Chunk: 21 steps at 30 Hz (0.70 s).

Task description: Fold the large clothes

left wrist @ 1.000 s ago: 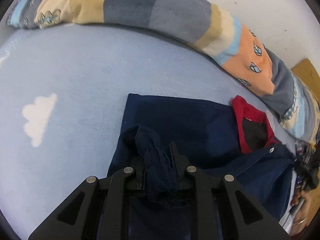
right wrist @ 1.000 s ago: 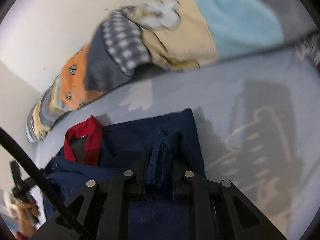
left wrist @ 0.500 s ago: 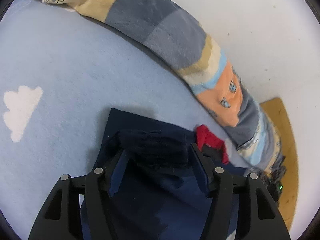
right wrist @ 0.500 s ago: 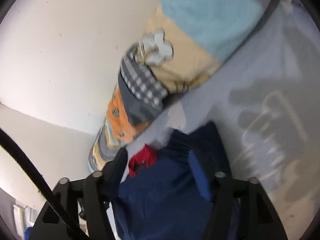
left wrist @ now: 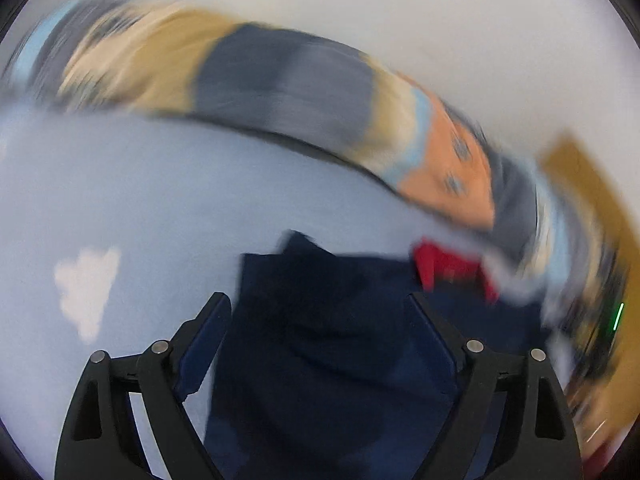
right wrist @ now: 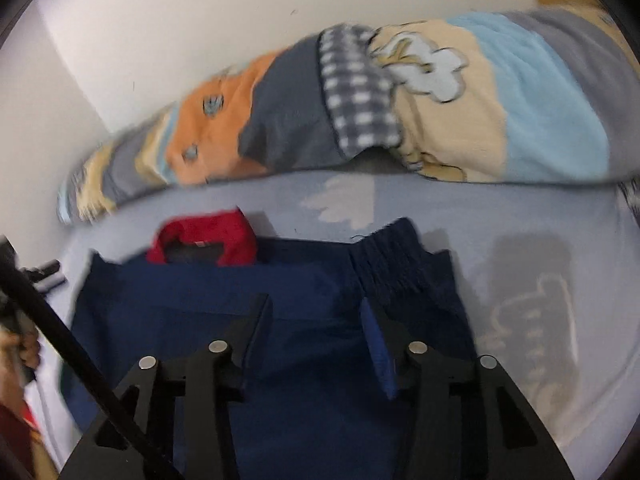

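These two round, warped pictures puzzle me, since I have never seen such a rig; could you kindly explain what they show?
No robot is here: a person carries a two-finger gripper in each hand, and a fisheye camera on each looks forward along its fingers. That lens bends the pictures. The black prongs at the bottom of one view are the left gripper; those in the other are the right gripper. Both look down at a navy garment with a red collar, lying on a pale blue bed sheet. A patchwork blanket is bunched along the wall. Both grippers are open and hold nothing; the left jaws have just been opening and the right closing somewhat, with cloth only beneath them. The left view is blurred.
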Each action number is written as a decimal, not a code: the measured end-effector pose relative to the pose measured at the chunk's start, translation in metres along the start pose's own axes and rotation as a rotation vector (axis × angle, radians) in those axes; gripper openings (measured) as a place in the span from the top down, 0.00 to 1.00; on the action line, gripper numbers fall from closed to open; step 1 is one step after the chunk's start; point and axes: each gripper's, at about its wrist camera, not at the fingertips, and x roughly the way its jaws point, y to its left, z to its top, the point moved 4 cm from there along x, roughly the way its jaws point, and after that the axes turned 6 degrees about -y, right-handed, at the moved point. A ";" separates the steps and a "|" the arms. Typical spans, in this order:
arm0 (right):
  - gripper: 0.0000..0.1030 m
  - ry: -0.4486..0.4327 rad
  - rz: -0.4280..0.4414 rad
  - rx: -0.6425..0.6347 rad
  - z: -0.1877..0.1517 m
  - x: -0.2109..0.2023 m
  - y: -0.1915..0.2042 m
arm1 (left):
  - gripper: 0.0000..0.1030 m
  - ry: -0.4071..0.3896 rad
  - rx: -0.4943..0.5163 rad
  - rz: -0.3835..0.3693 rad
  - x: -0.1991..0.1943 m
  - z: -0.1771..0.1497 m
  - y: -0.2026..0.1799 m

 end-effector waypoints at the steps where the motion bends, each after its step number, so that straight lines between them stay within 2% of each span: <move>1: 0.56 0.013 -0.028 0.003 0.000 0.009 -0.004 | 0.16 0.006 0.072 0.039 0.008 -0.001 -0.010; 3: 0.69 0.045 -0.111 0.036 0.000 0.029 -0.024 | 0.16 0.054 0.095 0.082 0.033 -0.005 -0.013; 4: 0.80 0.060 -0.117 0.071 -0.001 0.037 -0.034 | 0.16 0.092 0.074 0.125 0.051 -0.008 -0.006; 5: 0.84 0.074 -0.119 0.128 -0.002 0.043 -0.046 | 0.16 0.115 0.057 0.157 0.062 -0.010 0.001; 7: 0.93 0.066 -0.113 0.200 -0.001 0.043 -0.061 | 0.14 0.180 0.017 0.276 0.085 -0.015 0.023; 9: 0.92 0.056 -0.091 0.266 -0.001 0.036 -0.068 | 0.11 0.184 -0.092 0.223 0.084 -0.018 0.033; 10: 0.86 0.043 -0.098 0.263 -0.001 0.028 -0.067 | 0.11 0.163 -0.123 0.199 0.076 -0.018 0.035; 12: 0.85 0.016 -0.099 0.188 -0.002 0.008 -0.056 | 0.11 0.143 -0.109 0.180 0.061 -0.020 0.030; 13: 0.84 0.009 -0.095 0.141 -0.004 -0.003 -0.047 | 0.11 0.109 -0.075 0.148 0.045 -0.022 0.021; 15: 0.83 0.018 -0.064 0.017 -0.018 -0.024 -0.016 | 0.11 0.090 0.014 0.134 0.022 -0.032 0.002; 17: 0.75 0.040 0.014 -0.076 -0.042 -0.039 0.018 | 0.11 0.070 0.114 0.108 -0.001 -0.050 -0.022; 20: 0.72 0.100 0.090 -0.200 -0.082 -0.046 0.057 | 0.11 0.105 0.242 0.061 -0.017 -0.084 -0.054; 21: 0.72 0.120 0.093 -0.237 -0.094 -0.046 0.063 | 0.11 0.118 0.290 0.085 -0.018 -0.097 -0.058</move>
